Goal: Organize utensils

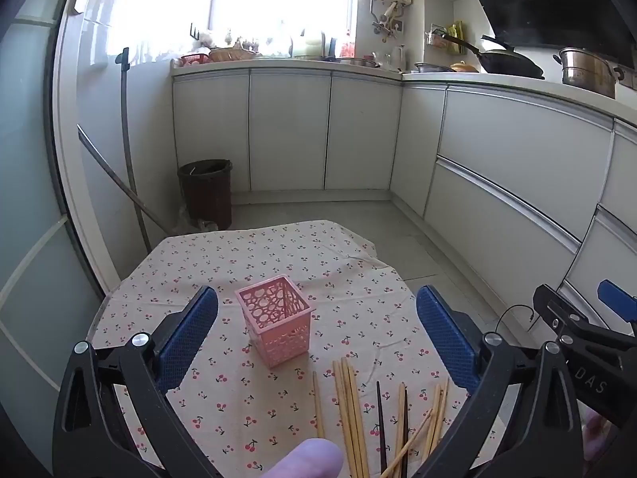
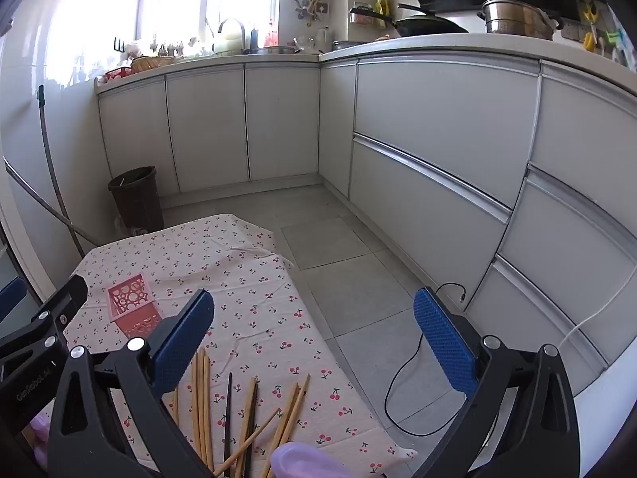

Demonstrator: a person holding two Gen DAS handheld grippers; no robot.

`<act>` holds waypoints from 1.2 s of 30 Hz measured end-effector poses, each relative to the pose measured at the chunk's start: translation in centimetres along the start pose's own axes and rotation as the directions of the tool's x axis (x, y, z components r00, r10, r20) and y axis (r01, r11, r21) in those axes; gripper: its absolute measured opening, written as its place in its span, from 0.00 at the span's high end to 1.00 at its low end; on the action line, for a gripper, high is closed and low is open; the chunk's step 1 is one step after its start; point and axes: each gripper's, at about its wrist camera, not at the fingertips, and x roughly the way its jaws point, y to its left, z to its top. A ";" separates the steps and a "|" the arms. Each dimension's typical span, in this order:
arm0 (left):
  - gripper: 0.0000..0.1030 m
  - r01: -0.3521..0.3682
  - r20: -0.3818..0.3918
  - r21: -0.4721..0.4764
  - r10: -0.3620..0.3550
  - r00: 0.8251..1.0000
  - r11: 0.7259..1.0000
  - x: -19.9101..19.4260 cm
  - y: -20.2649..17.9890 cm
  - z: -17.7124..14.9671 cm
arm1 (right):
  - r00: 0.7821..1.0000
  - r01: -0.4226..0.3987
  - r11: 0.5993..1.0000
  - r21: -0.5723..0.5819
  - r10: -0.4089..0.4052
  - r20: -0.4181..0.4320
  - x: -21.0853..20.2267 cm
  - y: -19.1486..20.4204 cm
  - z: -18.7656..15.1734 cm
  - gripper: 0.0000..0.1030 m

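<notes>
Cherry-print cloth (image 1: 278,251) | chopsticks (image 1: 350,410) near left tool (image 1: 318,334) | nothing gripped

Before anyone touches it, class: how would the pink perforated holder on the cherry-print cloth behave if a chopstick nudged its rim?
The pink perforated holder looks like thin openwork plastic and stands empty, so it is probably light. Being taller than wide, it may tip or slide. The cherry-print cloth shows wrinkles and could bunch beneath it.

Window (image 1: 278,4) blown out, backlit kitchen, soft shadows, fisheye bending and dark edges
</notes>
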 end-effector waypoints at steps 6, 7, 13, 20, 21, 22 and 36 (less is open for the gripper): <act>0.07 0.001 -0.013 -0.002 -0.001 1.000 1.000 0.0 0.0 0.0 | 1.000 -0.004 1.000 -0.001 0.004 -0.001 0.0 0.0 -0.1 0.05; 0.07 -0.001 -0.014 -0.002 0.001 1.000 1.000 0.0 0.0 0.0 | 1.000 -0.005 1.000 0.000 0.005 -0.001 0.0 0.0 0.0 0.05; 0.07 -0.003 -0.015 -0.001 0.003 1.000 1.000 0.6 -0.4 -0.4 | 1.000 0.000 1.000 0.000 0.000 -0.001 0.1 0.0 0.0 0.05; 0.07 0.002 -0.016 0.002 -0.002 1.000 1.000 0.4 -0.6 -0.8 | 1.000 -0.002 1.000 0.007 0.002 -0.008 0.4 0.0 -0.2 0.05; 0.07 0.002 -0.017 0.002 -0.002 1.000 1.000 0.4 -0.5 -0.7 | 1.000 -0.002 1.000 0.008 0.002 -0.008 0.4 -0.1 -0.2 0.05; 0.07 0.001 -0.017 0.002 -0.001 1.000 1.000 0.4 -0.6 -0.8 | 1.000 -0.002 1.000 0.008 0.002 -0.008 0.6 0.0 -0.3 0.05; 0.07 0.004 -0.025 0.000 -0.004 1.000 1.000 0.5 -0.2 -0.6 | 1.000 -0.003 1.000 0.006 0.003 -0.017 0.6 -0.1 -0.3 0.05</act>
